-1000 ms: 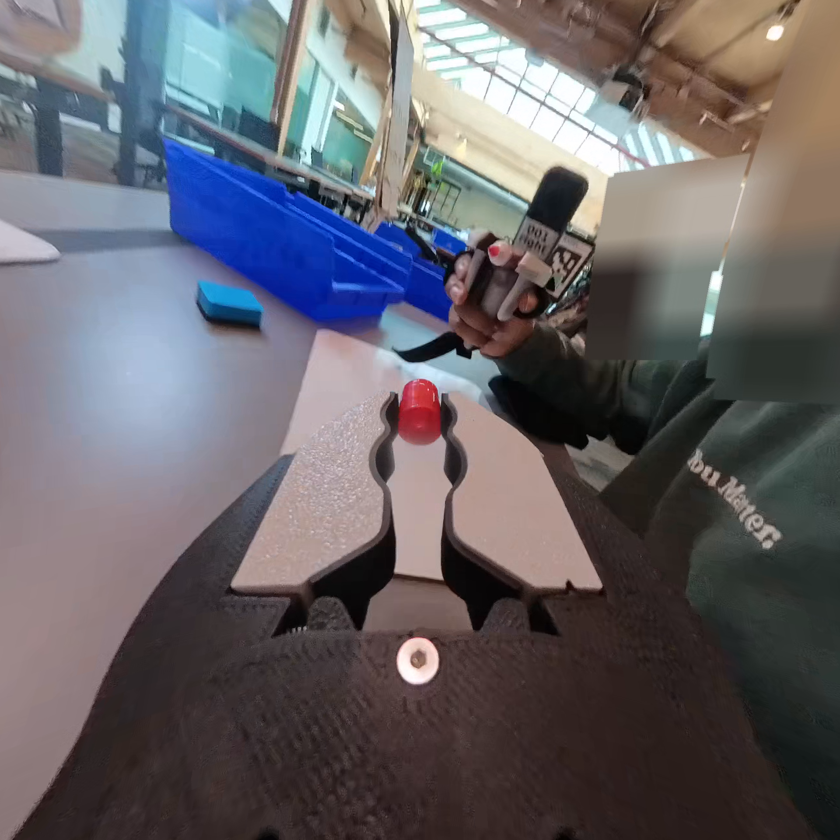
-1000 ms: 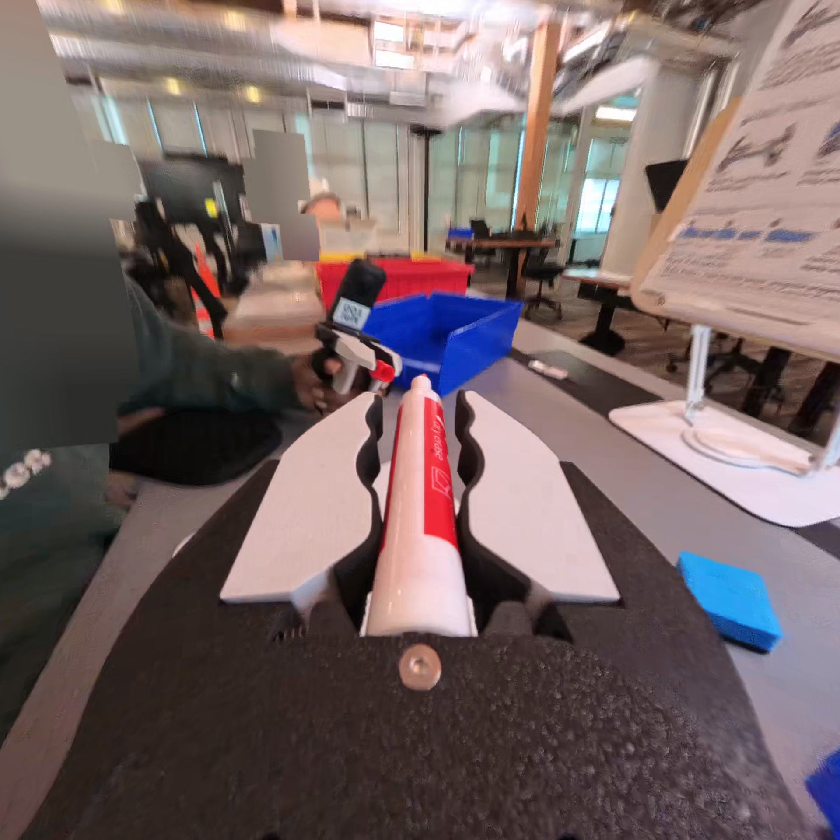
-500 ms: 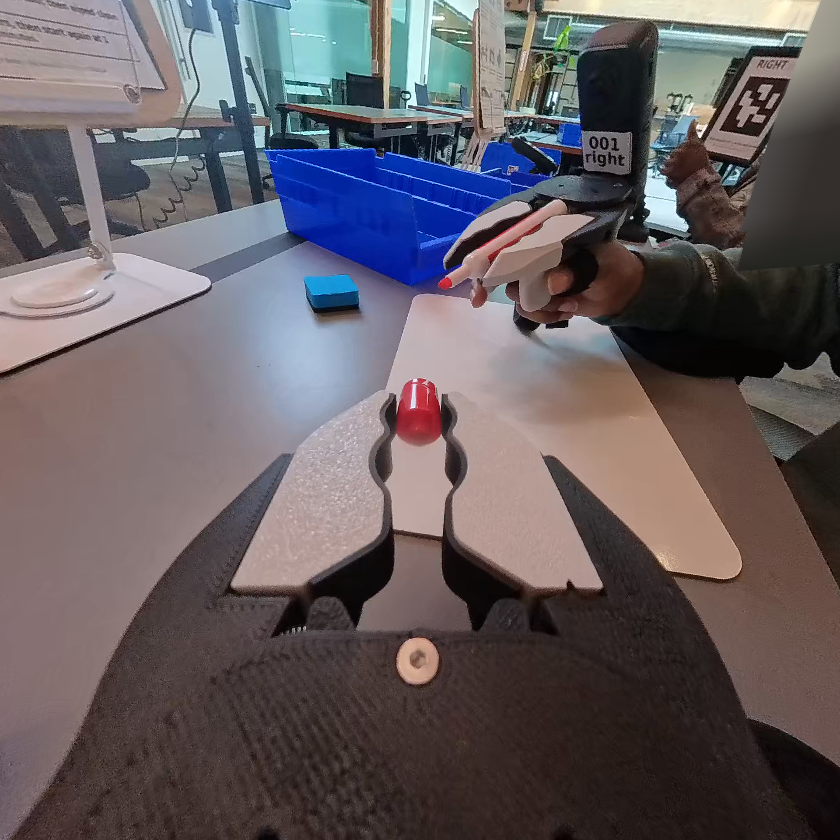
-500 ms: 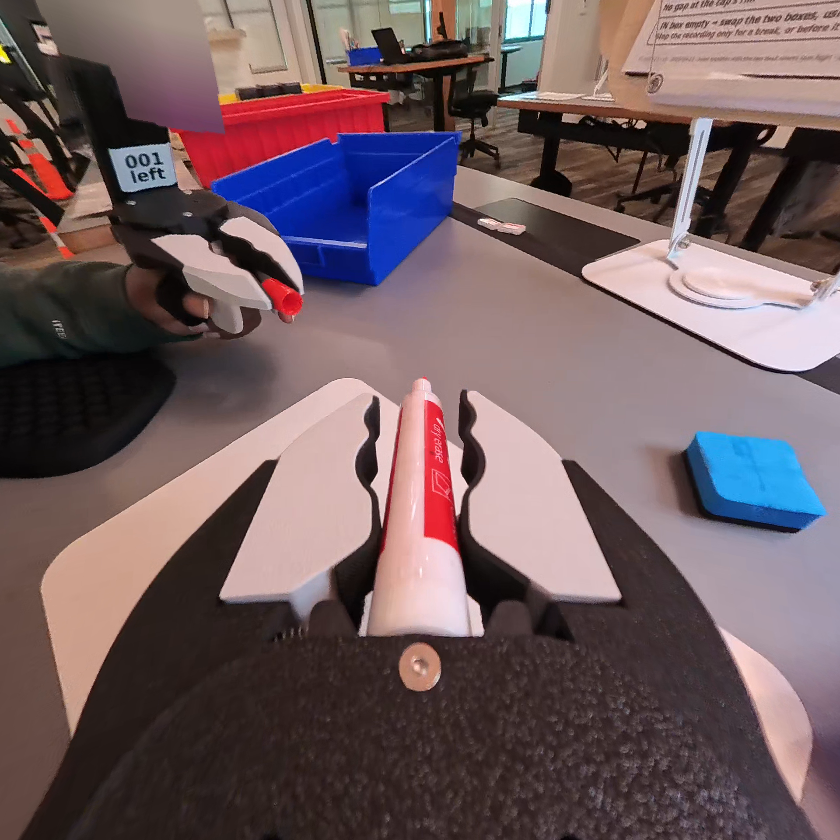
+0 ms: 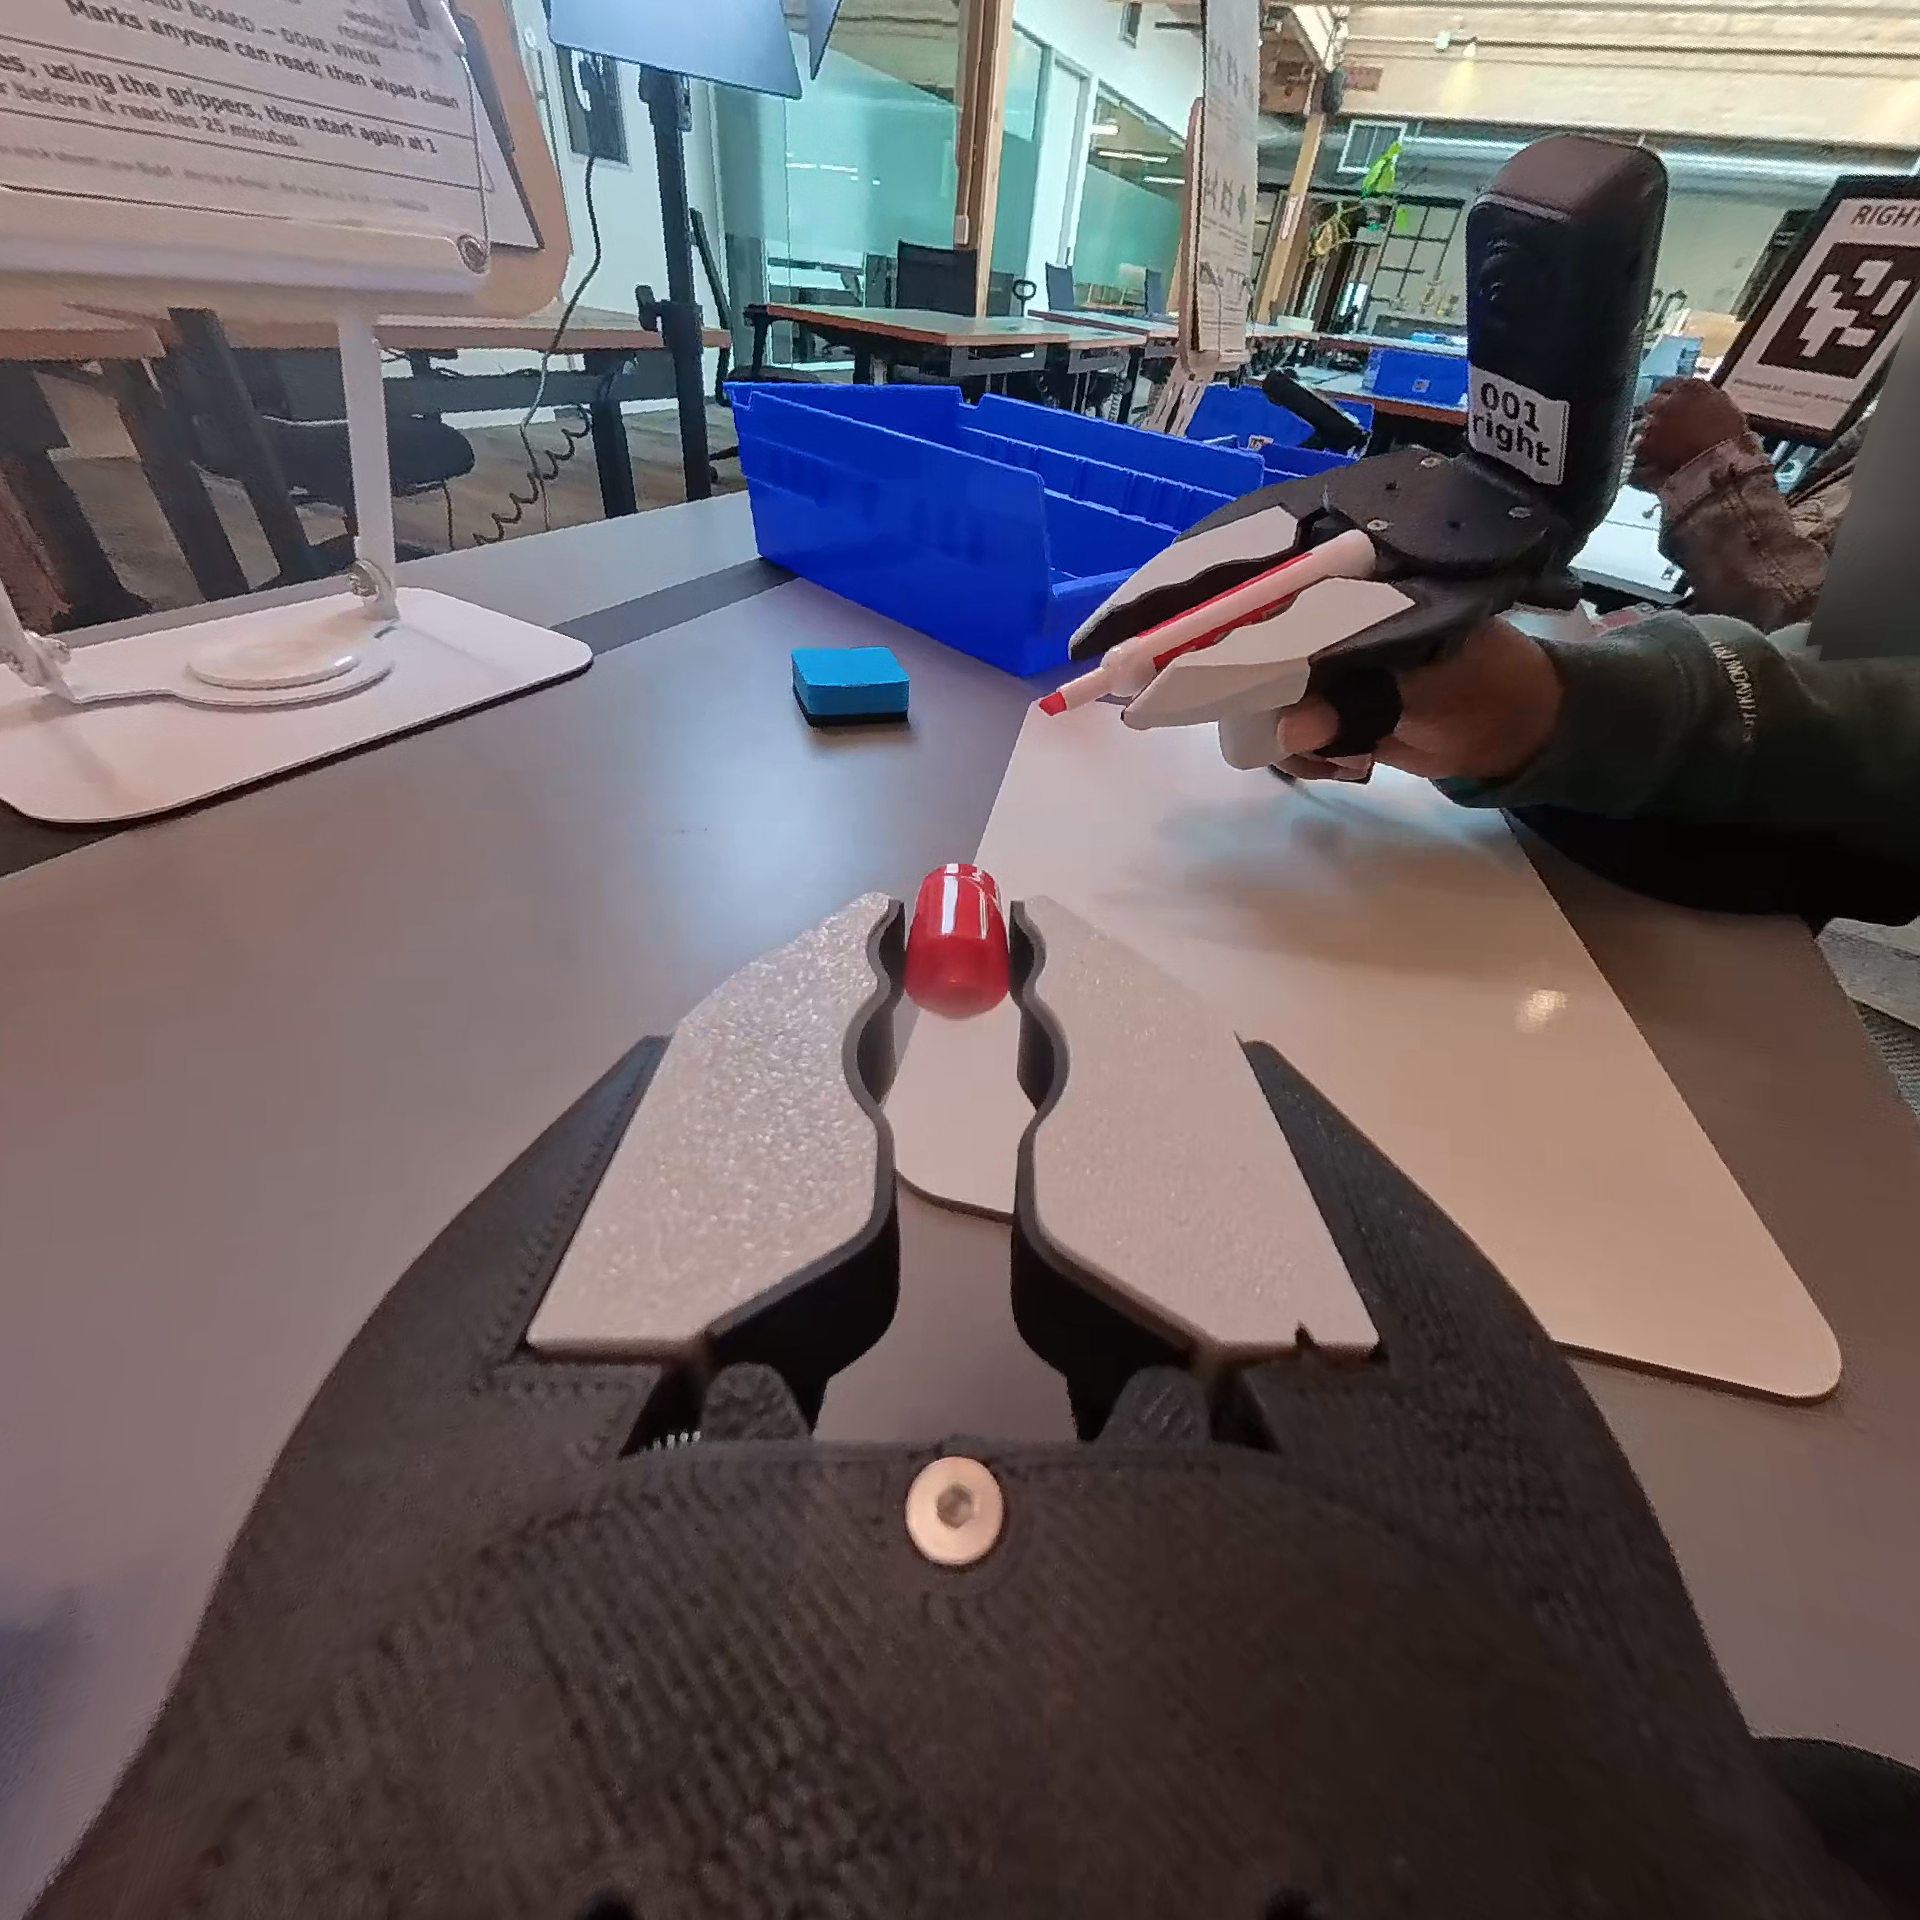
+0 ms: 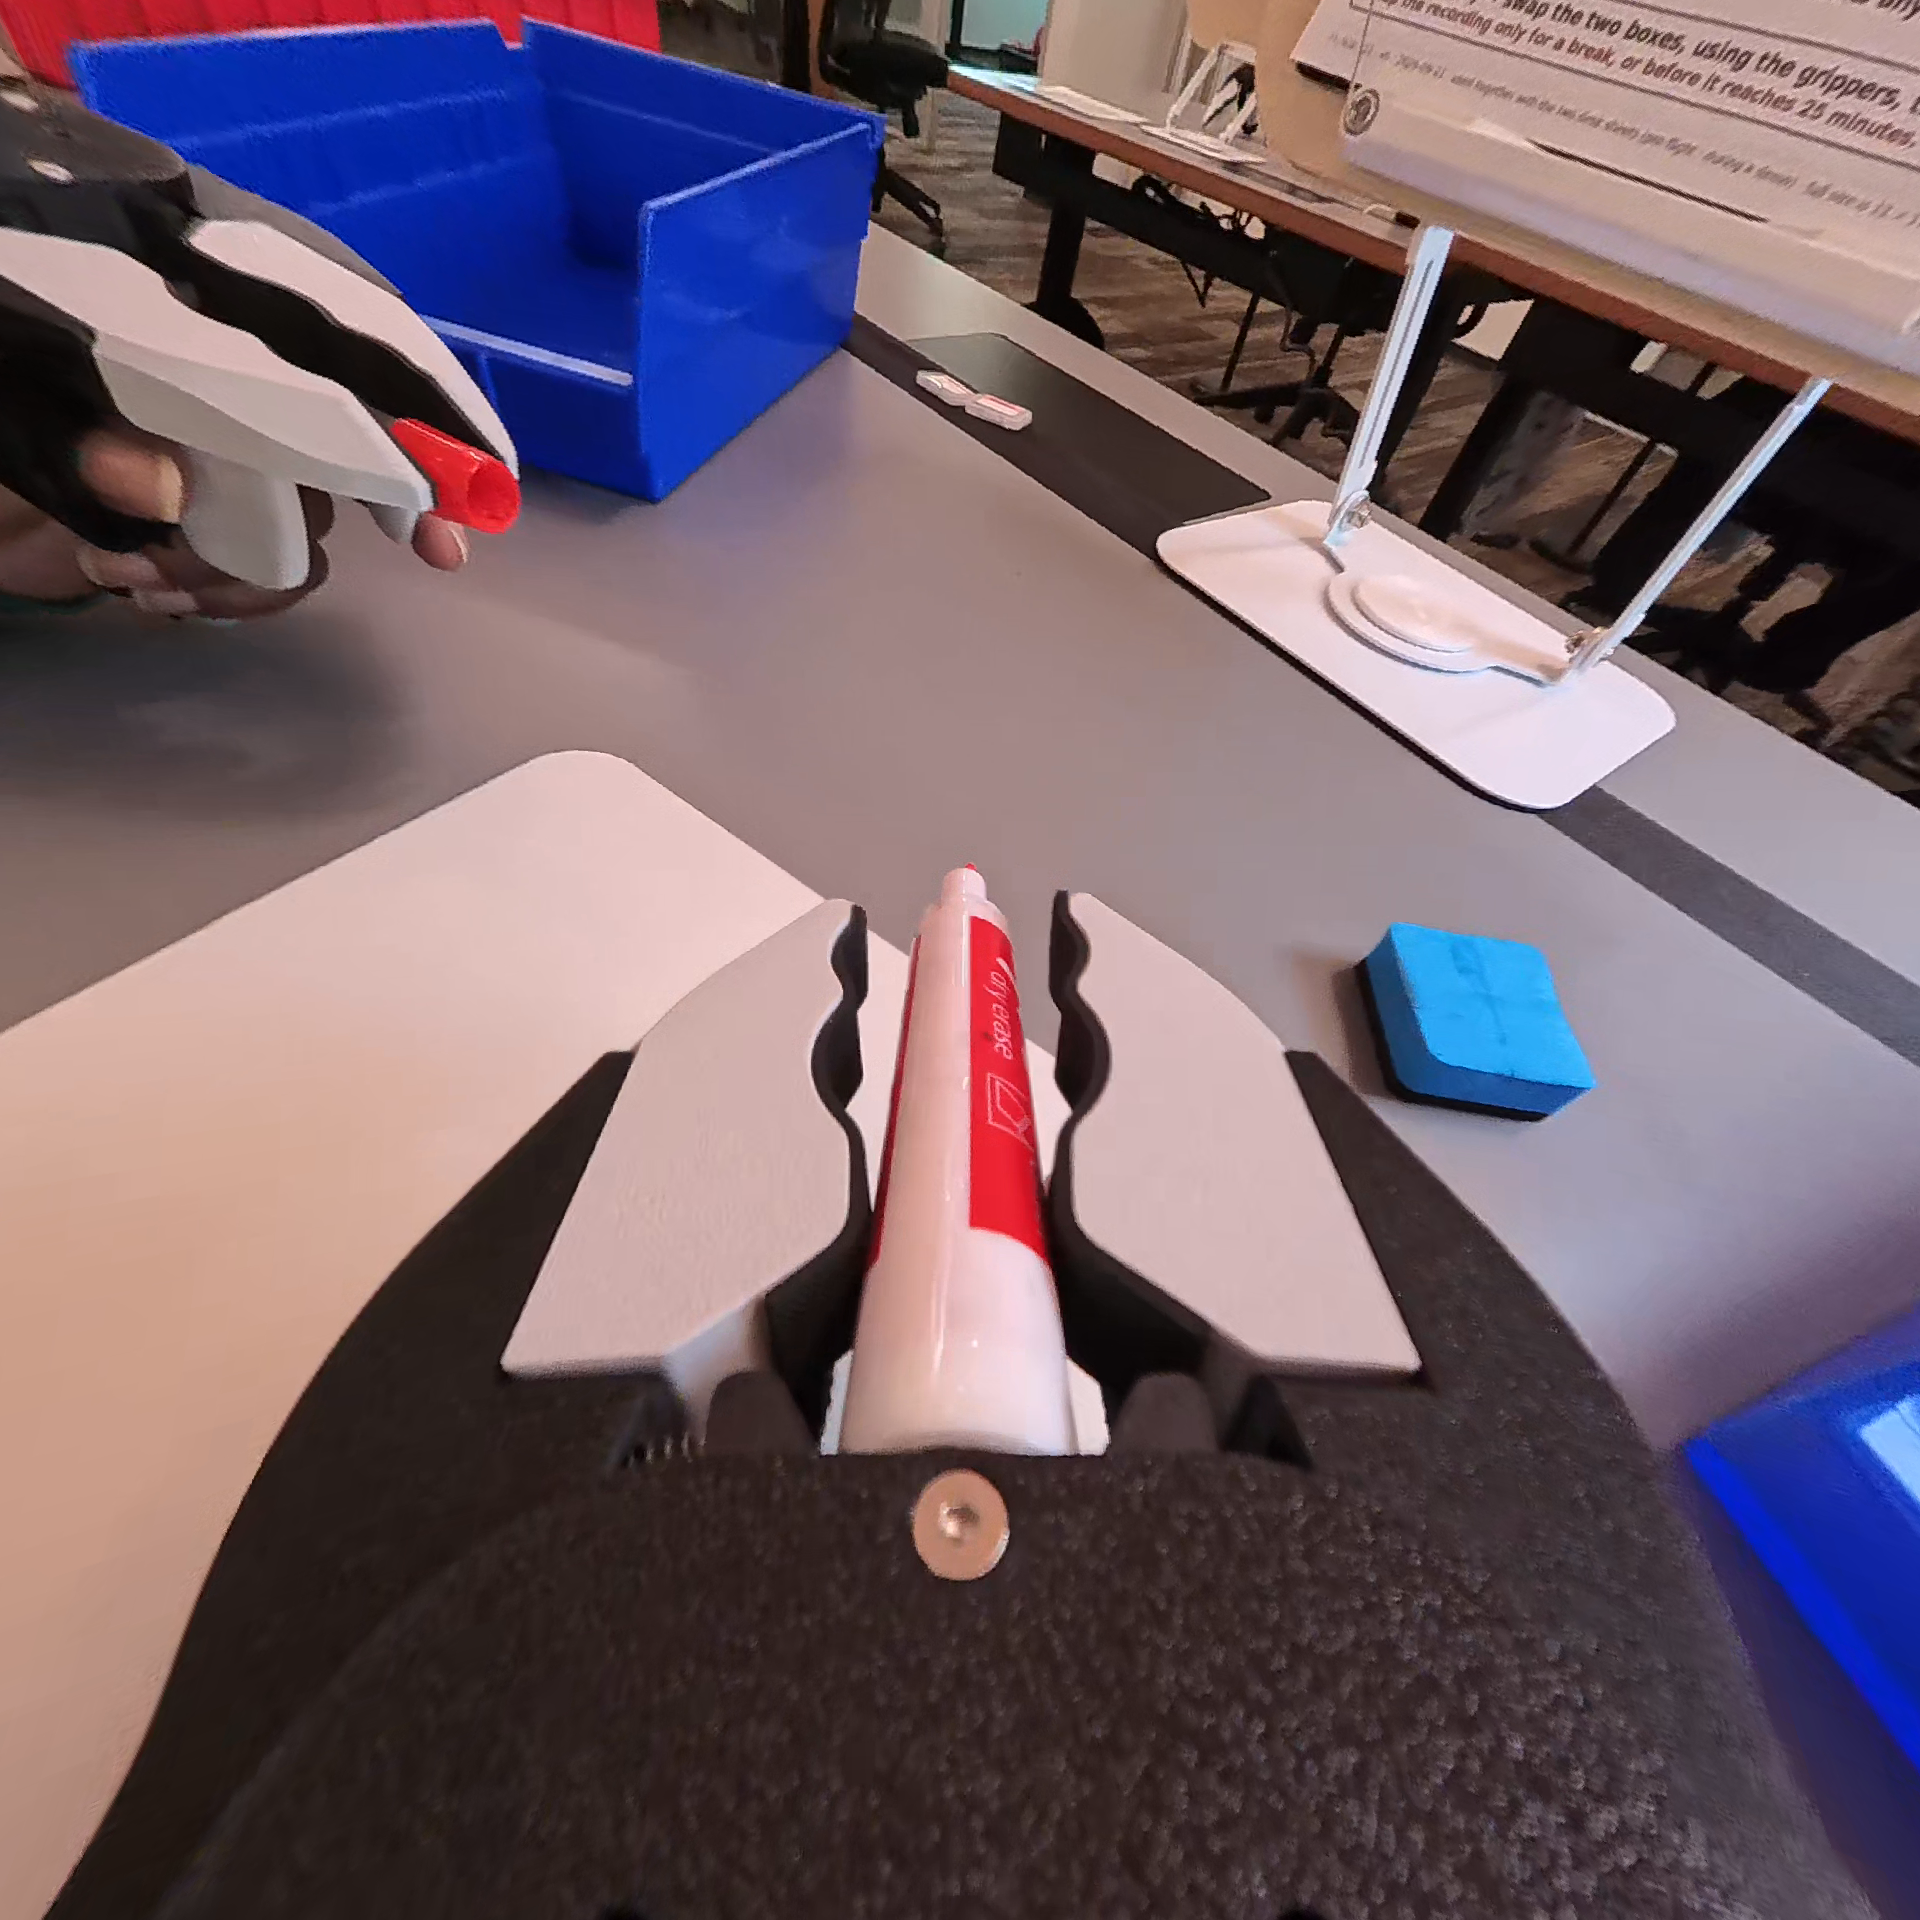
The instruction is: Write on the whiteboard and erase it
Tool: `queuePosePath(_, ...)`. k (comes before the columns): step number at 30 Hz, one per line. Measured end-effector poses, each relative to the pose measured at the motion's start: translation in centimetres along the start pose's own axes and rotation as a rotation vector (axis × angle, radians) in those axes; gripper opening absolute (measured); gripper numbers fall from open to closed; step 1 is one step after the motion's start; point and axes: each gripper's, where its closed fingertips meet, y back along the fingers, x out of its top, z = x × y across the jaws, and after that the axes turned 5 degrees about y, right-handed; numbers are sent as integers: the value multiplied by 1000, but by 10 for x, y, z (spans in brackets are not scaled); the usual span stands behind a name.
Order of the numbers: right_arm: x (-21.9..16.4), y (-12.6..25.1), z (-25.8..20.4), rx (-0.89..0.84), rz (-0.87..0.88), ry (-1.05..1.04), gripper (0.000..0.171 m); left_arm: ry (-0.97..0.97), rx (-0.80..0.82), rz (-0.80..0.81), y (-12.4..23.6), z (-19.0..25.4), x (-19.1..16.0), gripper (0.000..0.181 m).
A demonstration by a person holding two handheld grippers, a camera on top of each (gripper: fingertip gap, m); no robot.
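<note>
- Grey table (image 5: 416, 987) carries the white whiteboard (image 5: 1351, 1039), lying flat and blank, with a blue bin (image 5: 935, 520) beyond its far edge.
- Right gripper (image 6: 956, 914) hangs above the whiteboard's far end, fingers pinching the marker (image 6: 966, 1143) lengthwise, bare red tip pointing forward and down past the fingertips.
- Left gripper (image 5: 954, 925) pinches the red cap (image 5: 954, 940) at its fingertips, cap's open end facing forward.
- Blue eraser (image 6: 1475, 1018) rests on the table near the board's far corner.

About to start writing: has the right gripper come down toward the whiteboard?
Yes. The right gripper dropped lower against the blue bin, marker tip nearer the whiteboard.
</note>
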Motion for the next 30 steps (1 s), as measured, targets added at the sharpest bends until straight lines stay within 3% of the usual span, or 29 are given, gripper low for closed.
queuePosePath(11,-13,3,23,-40,-10,-65,34,12,-44,45,3,4,1,19)
queuePosePath(18,-3,7,-21,242,-120,-24,34,-27,-30,45,10,2,1,19)
queuePosePath(30,5,-29,-93,561,-320,44,34,-123,-87,0,29,14,-7,19)
